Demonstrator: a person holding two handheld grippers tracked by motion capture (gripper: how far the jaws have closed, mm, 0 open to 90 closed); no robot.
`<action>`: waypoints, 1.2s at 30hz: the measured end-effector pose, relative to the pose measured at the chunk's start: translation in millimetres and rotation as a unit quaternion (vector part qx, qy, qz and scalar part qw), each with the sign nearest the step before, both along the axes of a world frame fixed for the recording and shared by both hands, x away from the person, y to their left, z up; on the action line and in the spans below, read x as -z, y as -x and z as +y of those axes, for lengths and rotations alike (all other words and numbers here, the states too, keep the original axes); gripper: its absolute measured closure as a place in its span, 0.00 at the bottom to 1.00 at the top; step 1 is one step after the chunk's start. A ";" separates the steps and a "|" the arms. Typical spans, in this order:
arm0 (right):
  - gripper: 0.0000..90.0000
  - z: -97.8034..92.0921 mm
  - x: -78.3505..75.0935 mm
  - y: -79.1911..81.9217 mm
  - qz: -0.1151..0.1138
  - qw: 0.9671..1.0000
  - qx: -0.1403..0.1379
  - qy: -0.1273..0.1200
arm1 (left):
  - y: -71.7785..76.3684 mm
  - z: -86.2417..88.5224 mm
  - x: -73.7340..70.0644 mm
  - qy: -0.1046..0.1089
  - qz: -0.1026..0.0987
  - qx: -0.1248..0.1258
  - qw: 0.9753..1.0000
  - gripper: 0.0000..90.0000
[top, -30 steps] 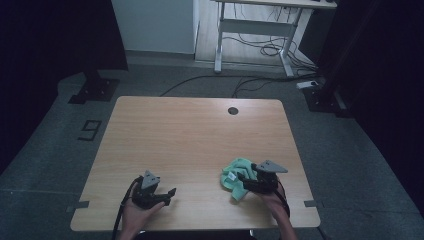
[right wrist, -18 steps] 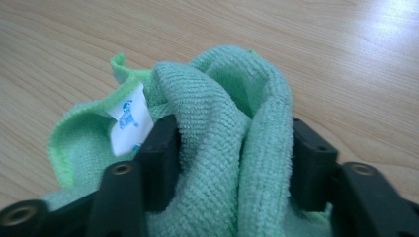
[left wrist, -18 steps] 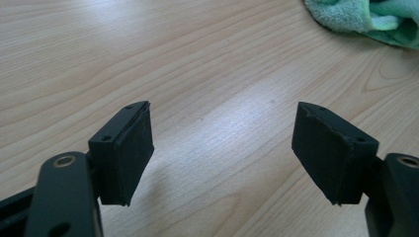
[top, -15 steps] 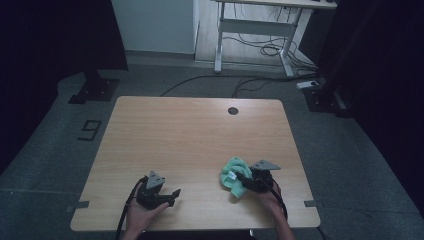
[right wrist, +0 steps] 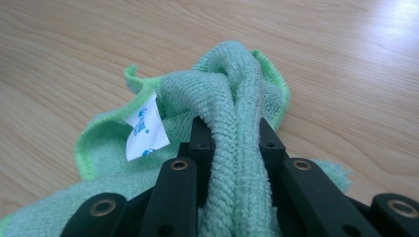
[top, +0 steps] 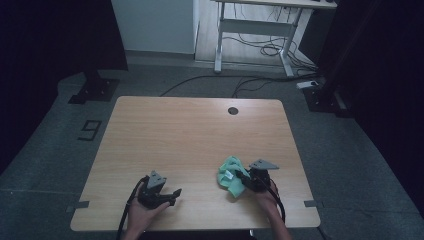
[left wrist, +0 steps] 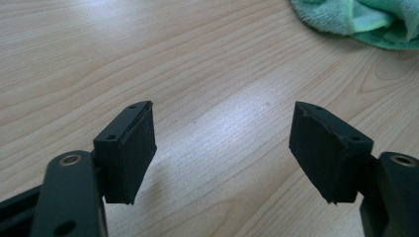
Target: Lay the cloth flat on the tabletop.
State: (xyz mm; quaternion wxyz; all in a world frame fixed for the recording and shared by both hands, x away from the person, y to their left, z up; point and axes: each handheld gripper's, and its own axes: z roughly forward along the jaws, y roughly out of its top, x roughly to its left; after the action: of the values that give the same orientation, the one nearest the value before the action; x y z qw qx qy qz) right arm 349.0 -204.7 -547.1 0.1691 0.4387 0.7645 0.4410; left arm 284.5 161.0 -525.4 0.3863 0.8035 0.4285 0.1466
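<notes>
Wood with pale, wavy grain makes the flat top of the table (top: 190,135), and a small dark round hole (top: 232,110) sits near its far edge. Grey floor lies all around it. A soft, fluffy green cloth (right wrist: 232,84) lies bunched up near the front right of the table. It has a brighter green edge and a little white tag (right wrist: 143,128) with blue marks. The right gripper (right wrist: 236,140) has its black jaws squeezed tight on a thick fold of the cloth. The left gripper (left wrist: 222,140) sits low over bare wood at the front left, with its flat black jaws wide apart and nothing between them. A second ago both grippers were in almost the same spots, and the cloth was already bunched by the right one.
</notes>
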 end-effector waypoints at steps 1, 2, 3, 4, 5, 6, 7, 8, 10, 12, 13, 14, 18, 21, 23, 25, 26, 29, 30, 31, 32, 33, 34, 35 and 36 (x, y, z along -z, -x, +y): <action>0.84 0.0 0.0 0.0 0.000 1.000 0.000 0.000 | -0.3 -0.8 -0.2 0.000 -0.001 0.001 1.000 0.29; 0.84 3.5 -1.1 -0.2 -0.001 1.000 -0.005 -0.005 | -0.6 -1.8 -0.5 0.000 -0.001 0.002 1.000 0.30; 0.84 12.7 -4.0 -0.5 -0.005 1.000 -0.015 -0.008 | -1.1 -2.9 -1.0 0.000 -0.001 0.005 1.000 0.30; 0.84 18.4 -5.7 -0.5 -0.009 1.000 -0.021 -0.007 | -1.9 -5.6 -2.4 0.001 -0.002 0.006 1.000 0.30; 0.84 18.4 -5.7 -0.5 -0.009 1.000 -0.021 -0.007 | -1.9 -5.6 -2.4 0.001 -0.002 0.006 1.000 0.30; 0.84 30.5 -9.1 0.0 -0.019 0.999 -0.029 -0.006 | -3.2 -7.7 -4.1 0.000 -0.004 0.010 1.000 0.30; 0.84 30.5 -9.1 0.0 -0.019 0.999 -0.029 -0.006 | -3.2 -7.7 -4.1 0.000 -0.004 0.010 1.000 0.30; 0.84 42.7 -12.6 0.4 -0.025 0.999 -0.031 -0.006 | -4.6 -10.8 -5.7 0.002 -0.005 0.010 1.000 0.30; 0.84 54.6 -15.5 0.9 -0.034 0.999 -0.039 -0.009 | -6.0 -13.1 -7.1 0.001 -0.007 0.013 1.000 0.30; 0.84 67.4 -17.0 1.2 -0.039 0.998 -0.048 -0.010 | -6.8 -14.5 -7.3 0.004 -0.007 0.013 1.000 0.30; 0.84 73.7 -17.0 0.3 -0.040 0.998 -0.051 -0.010 | -7.0 -14.6 -7.0 0.002 -0.006 0.013 1.000 0.30; 0.83 80.1 -16.4 -1.1 -0.041 0.998 -0.054 -0.009 | -7.0 -14.6 -6.8 0.001 -0.006 0.012 1.000 0.30; 0.82 98.0 -12.5 -7.5 -0.031 0.997 -0.065 -0.009 | -7.7 -12.0 -6.7 -0.001 -0.006 0.011 1.000 0.30; 0.77 113.3 -4.4 -14.5 -0.025 0.997 -0.069 0.012 | -8.7 -9.5 -6.8 0.001 -0.007 0.006 1.000 0.32; 0.61 117.7 -2.2 -16.0 -0.025 0.997 -0.073 0.025 | -9.3 -7.8 -6.3 -0.001 -0.008 0.004 1.000 0.32; 0.42 115.2 -7.8 -13.1 -0.029 0.996 -0.081 0.023 | -9.6 -7.6 -6.1 -0.002 -0.007 0.004 1.000 0.33; 0.39 112.6 -11.8 -9.7 -0.035 0.996 -0.080 0.022 | -10.3 -7.7 -5.5 -0.001 -0.007 0.002 1.000 0.33; 0.35 99.9 -23.8 -1.4 -0.050 0.995 -0.081 0.001 | -10.6 -8.1 -5.4 -0.001 -0.007 0.003 1.000 0.33; 0.37 92.5 -29.0 1.3 -0.056 0.995 -0.077 -0.007 | -11.7 -9.5 -4.5 0.000 -0.006 -0.002 1.000 0.34; 0.37 92.5 -29.0 1.3 -0.056 0.995 -0.077 -0.007 | -11.7 -9.5 -4.5 0.000 -0.006 -0.002 1.000 0.34; 0.40 80.6 -35.3 3.3 -0.065 0.995 -0.072 -0.013 | -12.9 -10.2 -3.9 -0.002 -0.005 -0.002 1.000 0.34; 0.40 80.6 -35.3 3.3 -0.065 0.995 -0.072 -0.013 | -14.2 -11.1 -3.4 0.000 -0.004 -0.002 1.000 0.34; 0.42 75.0 -37.2 3.0 -0.067 0.995 -0.066 -0.015 | -15.4 -11.7 -2.9 0.000 -0.003 -0.003 1.000 0.34; 0.44 69.9 -38.2 1.9 -0.067 0.996 -0.064 -0.016 | -16.9 -12.1 -2.4 0.000 -0.002 -0.003 1.000 0.34; 0.48 62.5 -38.3 -0.8 -0.067 0.996 -0.056 -0.013 | -19.6 -13.0 -1.6 0.003 -0.002 -0.005 1.000 0.35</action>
State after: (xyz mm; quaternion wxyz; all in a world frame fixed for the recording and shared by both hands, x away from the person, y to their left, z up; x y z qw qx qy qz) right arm 349.8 -142.2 -508.7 0.1892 0.3668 0.7693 0.4876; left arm 304.1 148.0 -523.8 0.3885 0.8001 0.4321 0.1491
